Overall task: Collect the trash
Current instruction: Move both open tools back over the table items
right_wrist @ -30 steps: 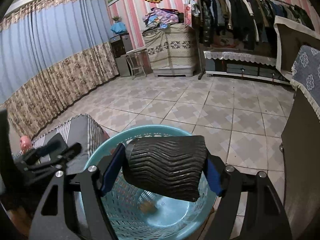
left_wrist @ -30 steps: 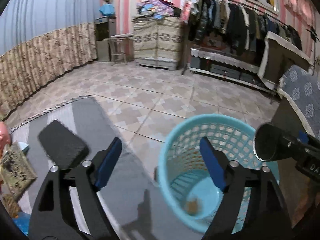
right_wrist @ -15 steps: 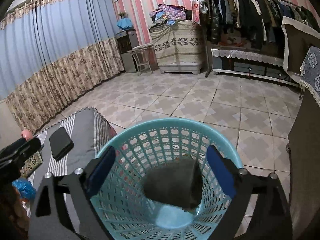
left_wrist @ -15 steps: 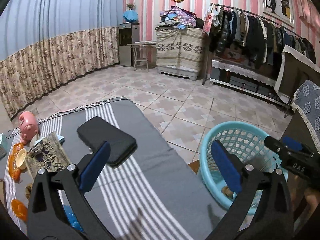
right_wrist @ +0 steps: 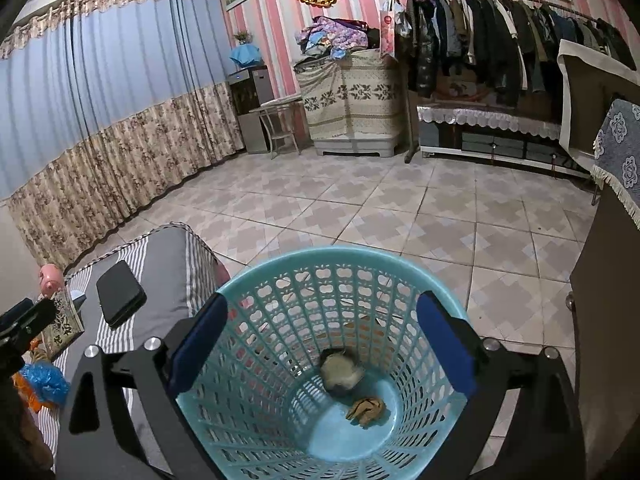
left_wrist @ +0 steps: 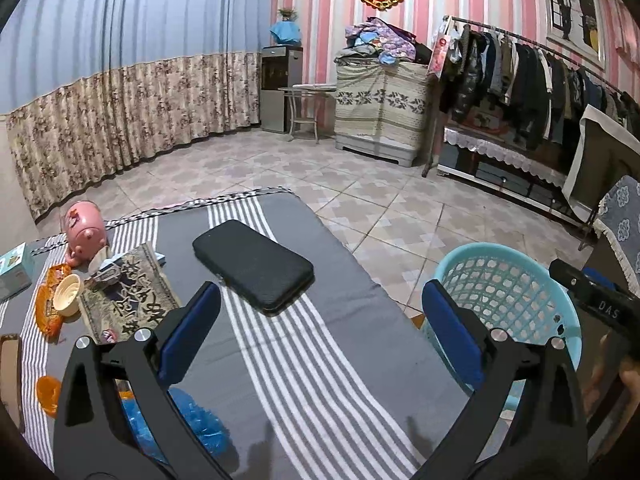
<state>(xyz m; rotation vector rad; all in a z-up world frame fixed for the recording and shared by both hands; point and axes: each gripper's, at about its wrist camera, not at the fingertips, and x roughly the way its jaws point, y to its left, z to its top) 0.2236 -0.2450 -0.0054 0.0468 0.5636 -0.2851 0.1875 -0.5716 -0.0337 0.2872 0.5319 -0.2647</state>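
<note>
1. Right claw [right_wrist: 320,344] hangs wide open and empty over the basket [right_wrist: 400,264]; two scraps [right_wrist: 366,410] lie inside.
2. Left claw [left_wrist: 320,332], wide open and empty, faces the tabletop [left_wrist: 340,340]: blue bag [left_wrist: 200,424] and orange wrappers [left_wrist: 46,308] remain.

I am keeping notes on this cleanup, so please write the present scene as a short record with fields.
bin: turquoise plastic lattice basket on the tiled floor beside the bed
bin contents: a round dark-rimmed piece and a small crumpled brown scrap
right gripper: open, empty, above the basket
left gripper: open, empty, over the grey striped bedcover
on the bedcover: flat black rectangular case, crumpled blue plastic bag, orange wrapper, cream bowl
</note>
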